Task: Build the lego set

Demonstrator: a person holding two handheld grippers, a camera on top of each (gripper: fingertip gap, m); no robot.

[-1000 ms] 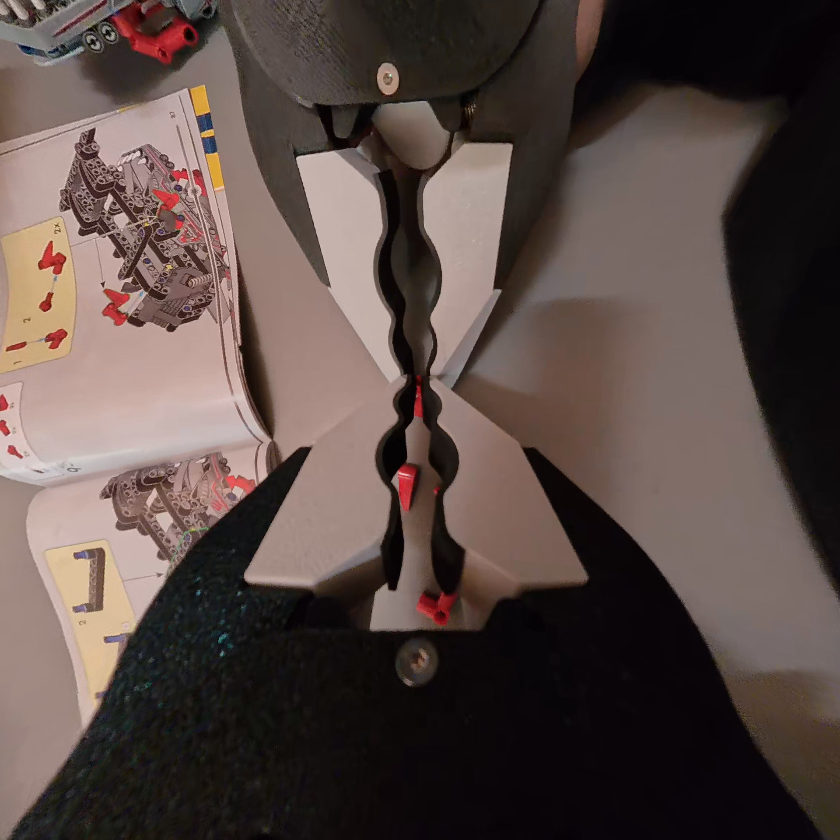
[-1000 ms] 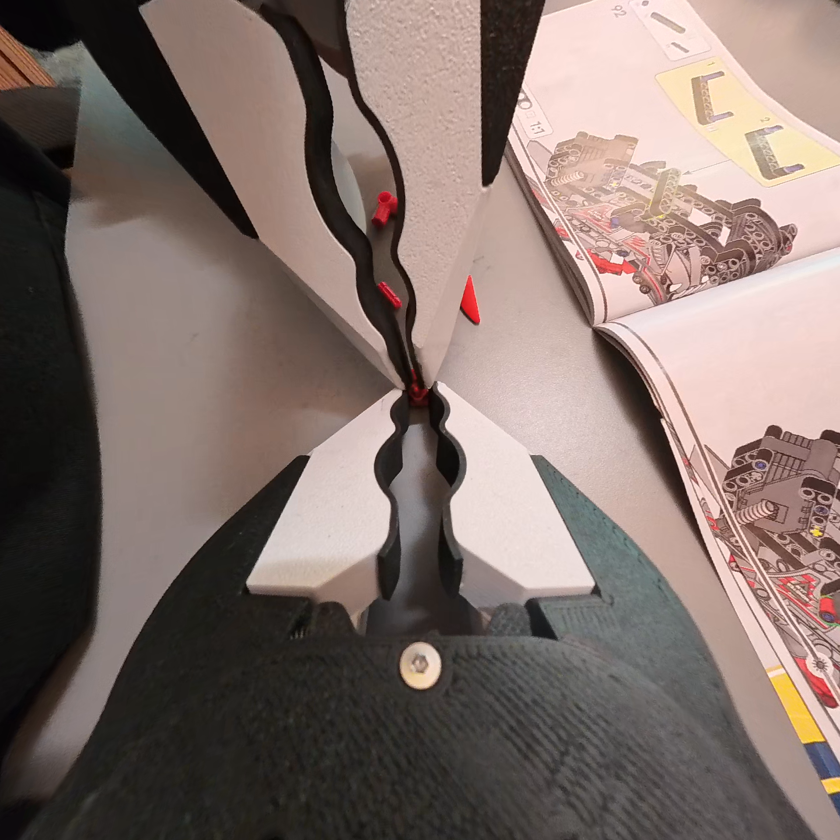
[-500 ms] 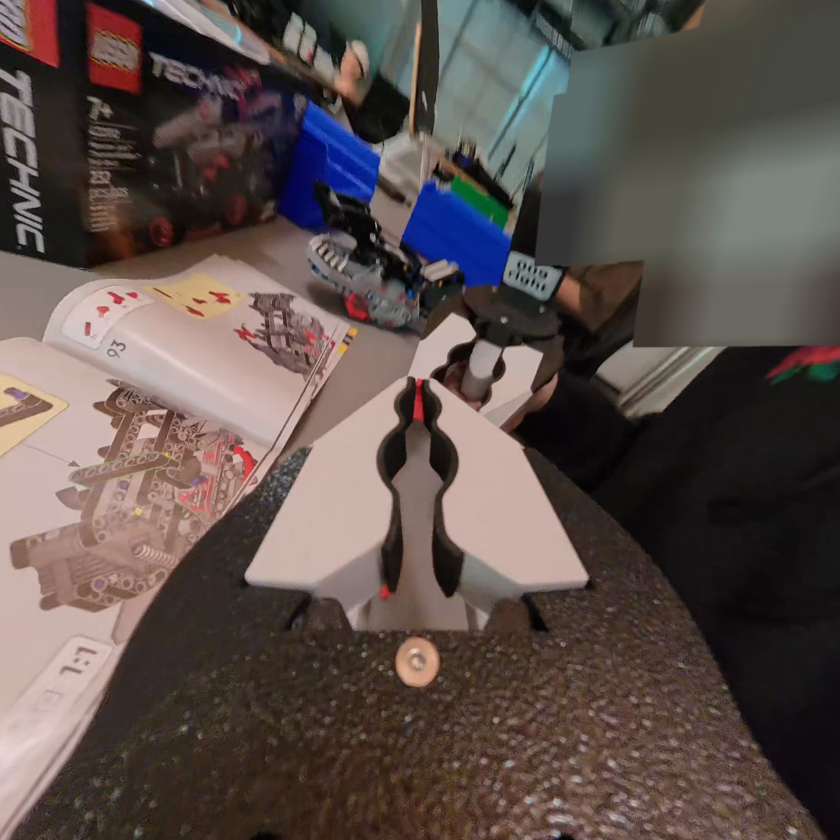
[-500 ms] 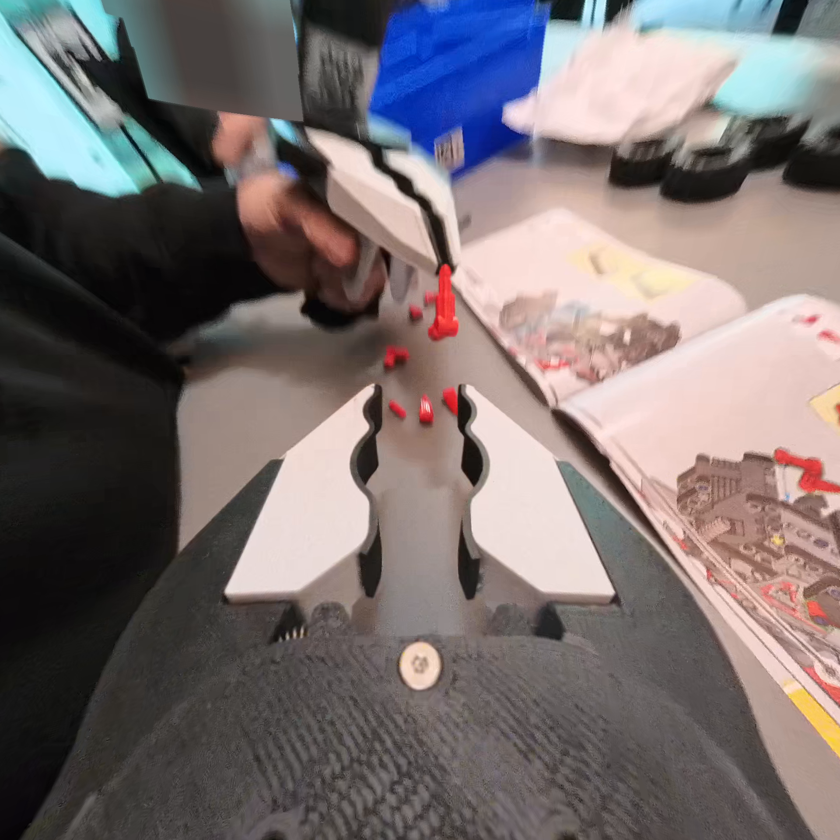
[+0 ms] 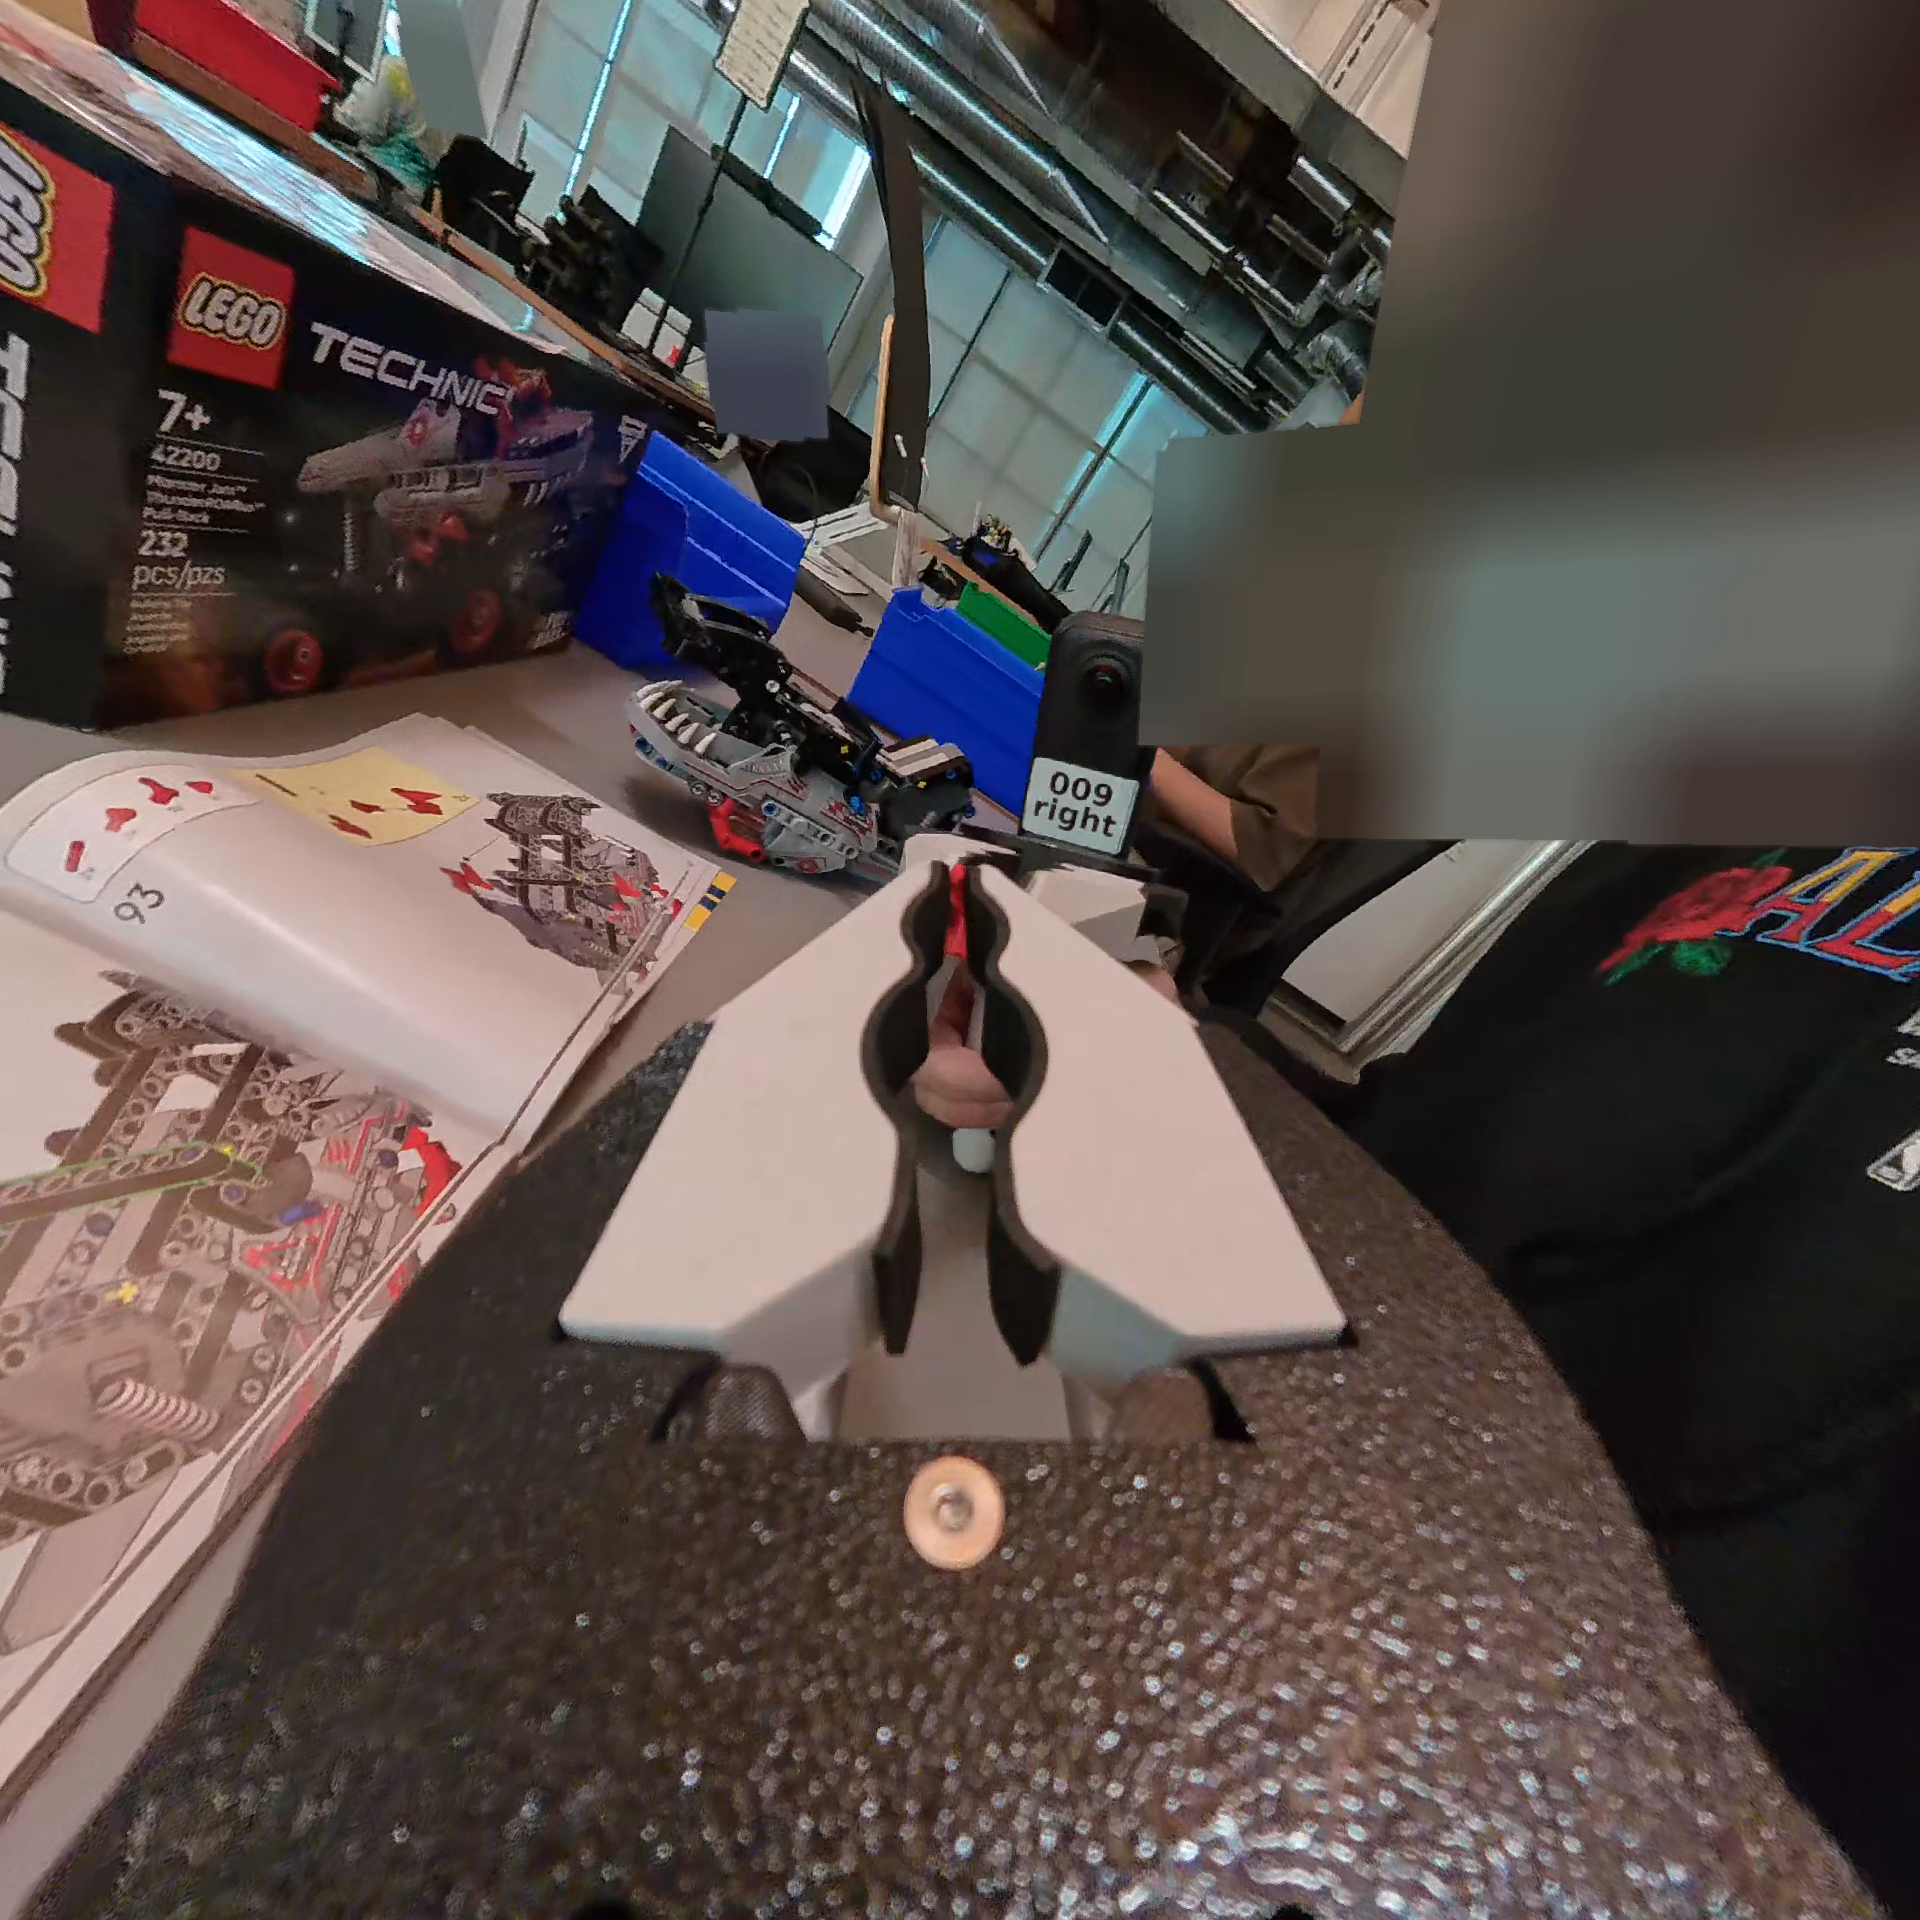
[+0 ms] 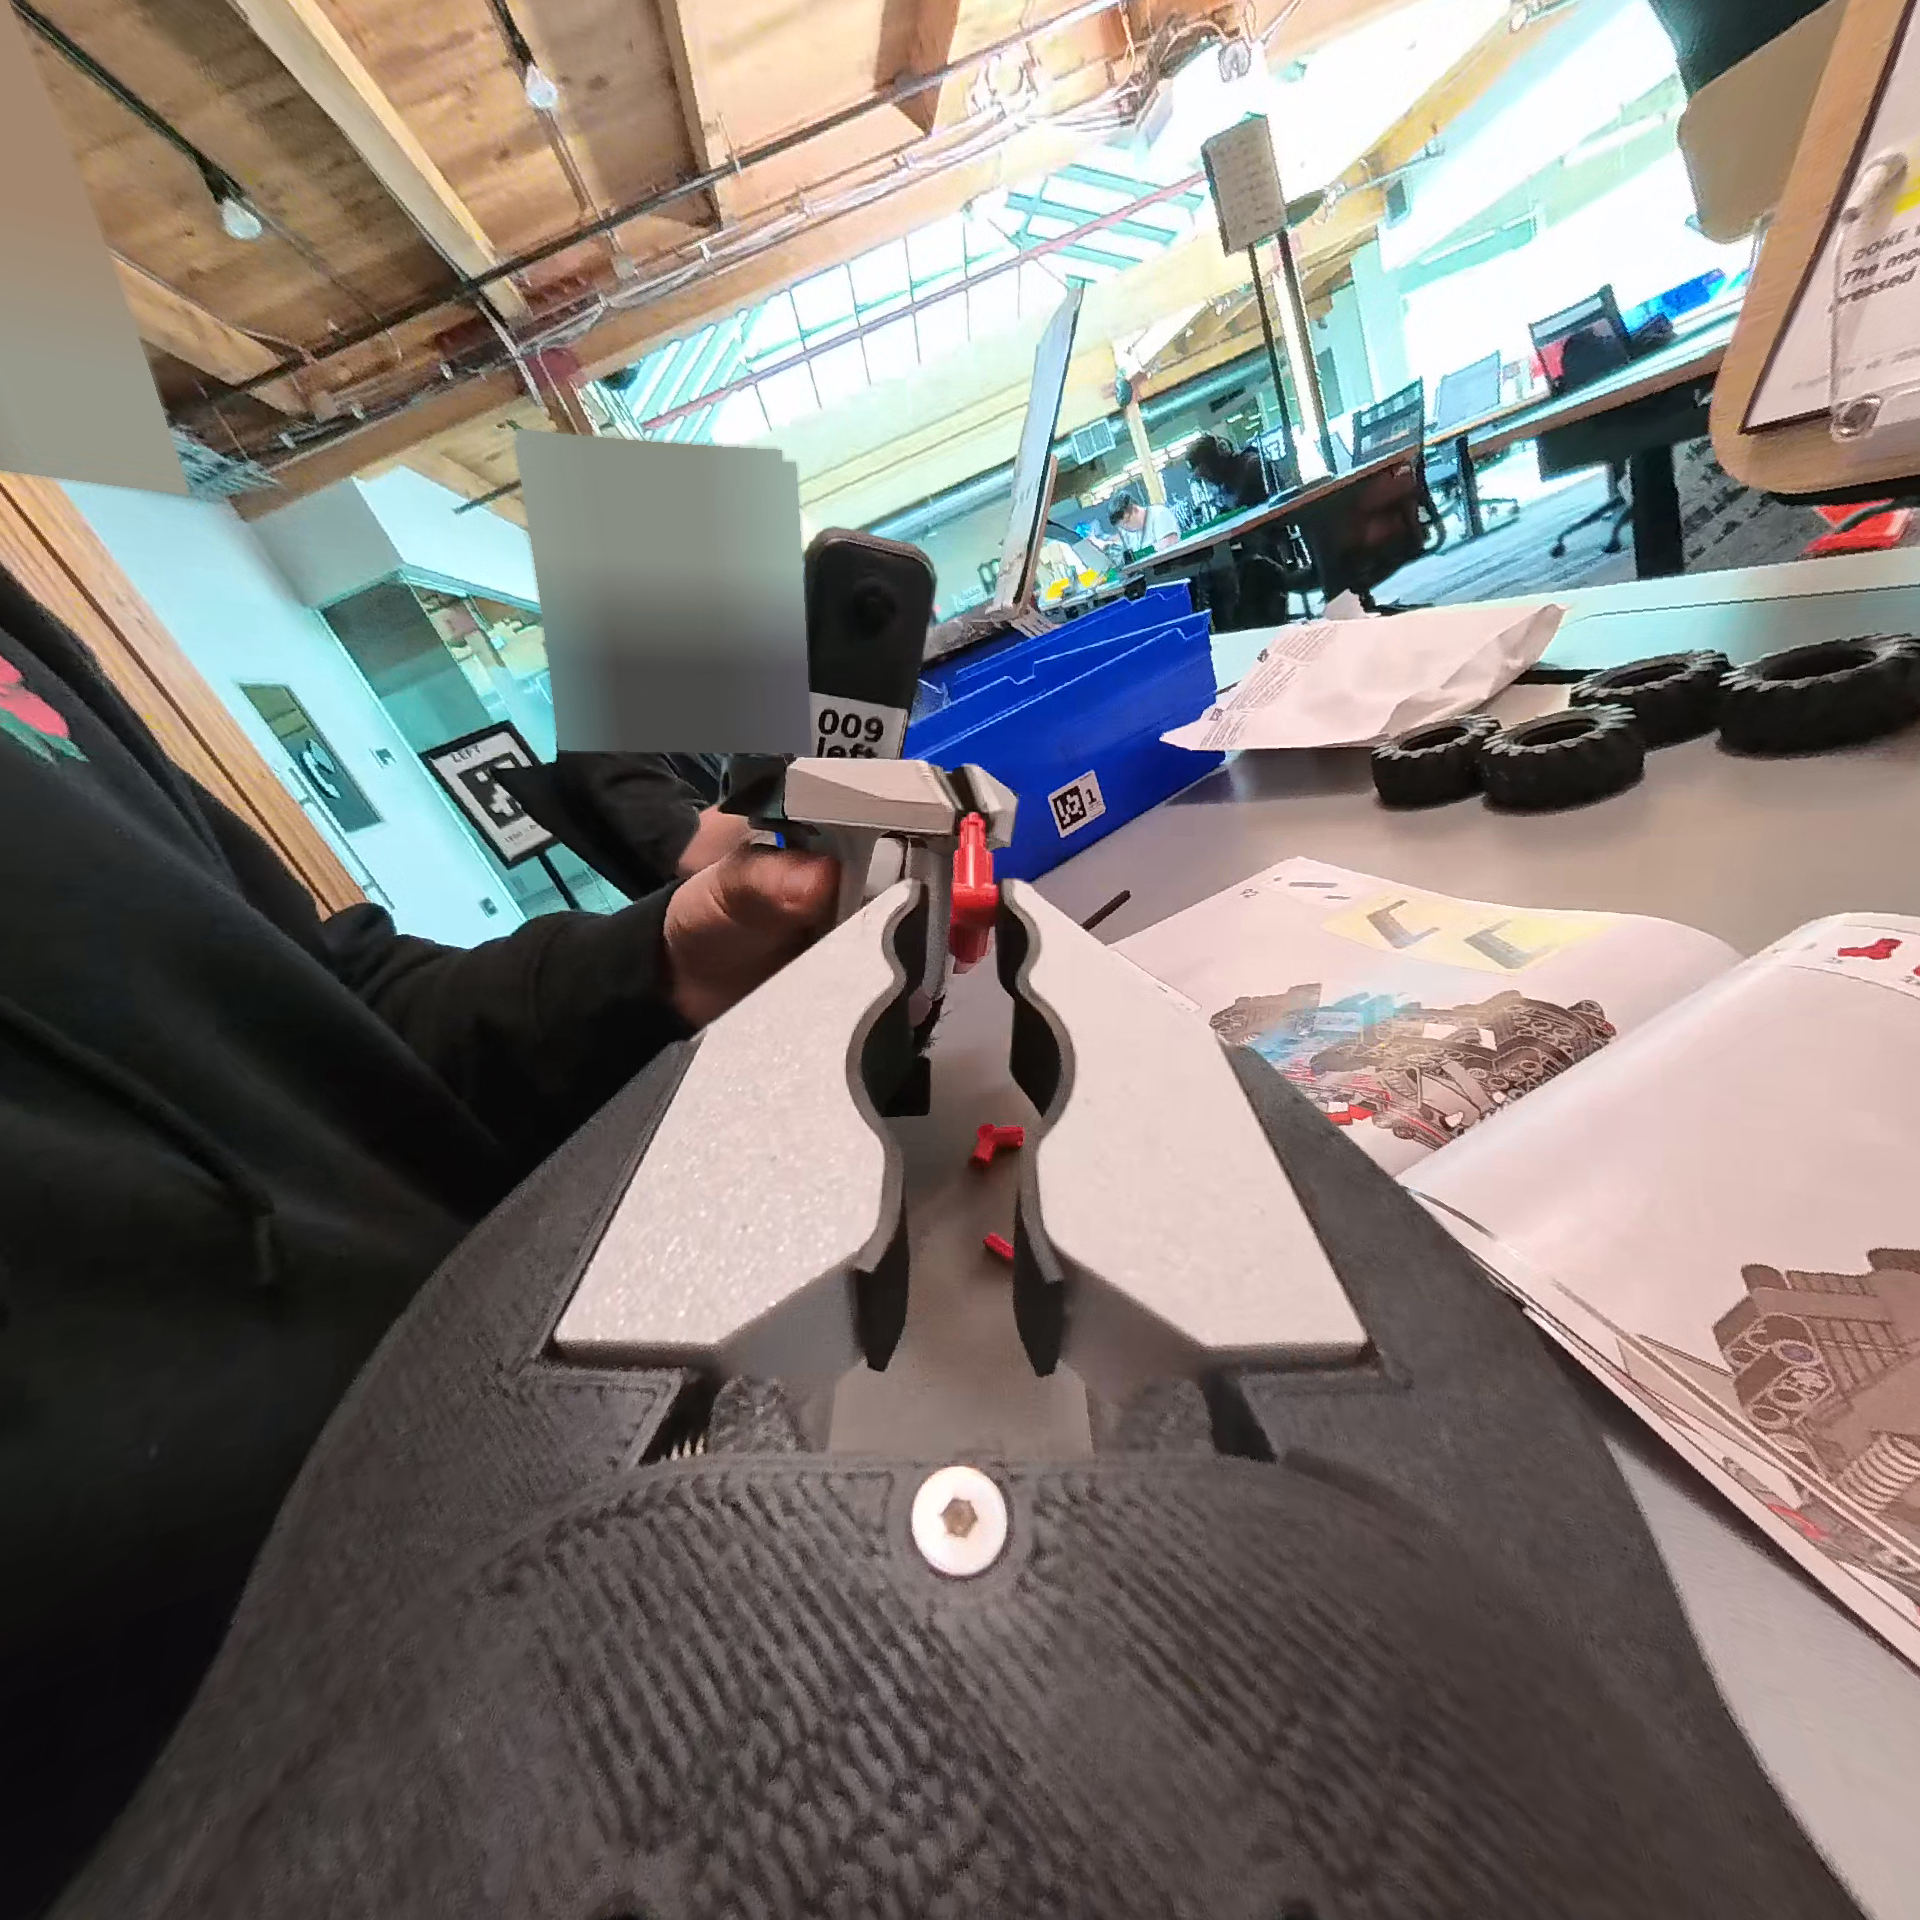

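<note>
My left gripper is shut on a small red lego piece, held up above the table. In the right wrist view the left gripper hangs the red piece downward, just beyond my right gripper's tips. My right gripper is open and empty, its jaws a narrow gap apart; it also shows in the left wrist view, right behind the left tips. The partly built grey and black model sits farther back on the table. Two loose red pieces lie on the table between the right fingers.
The open instruction booklet lies to the left, also in the right wrist view. A lego box and blue bins stand behind. Several black tyres and a white paper bag lie at the right rear. The tips of both grippers are at nearly the same place.
Both grippers tilted up from pointing down at the table, tip to tip on the red piece. The right gripper let go and opened; the left kept the piece and lifted it.
</note>
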